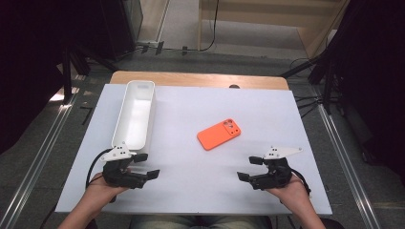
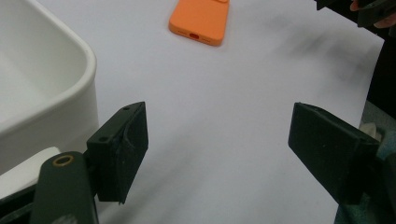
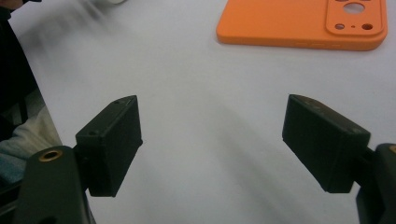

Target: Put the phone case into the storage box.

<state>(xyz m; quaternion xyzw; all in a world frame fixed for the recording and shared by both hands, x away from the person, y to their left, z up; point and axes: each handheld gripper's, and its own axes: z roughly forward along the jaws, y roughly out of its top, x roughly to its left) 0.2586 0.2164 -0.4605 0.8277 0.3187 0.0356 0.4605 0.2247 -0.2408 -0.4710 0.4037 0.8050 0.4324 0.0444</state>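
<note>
- The orange phone case [image 1: 219, 134] lies flat, back up, near the middle of the white table top [image 1: 191, 181], touched by nothing
- Left gripper [image 1: 146, 166] rests low near the front edge, jaws standing apart with nothing between them, just beside the near end of the long white tray [image 1: 117, 124]
- Right gripper [image 1: 249, 168] sits opposite, jaws likewise apart and empty, the case well apart ahead of it
- Both grippers point inward toward each other
</note>
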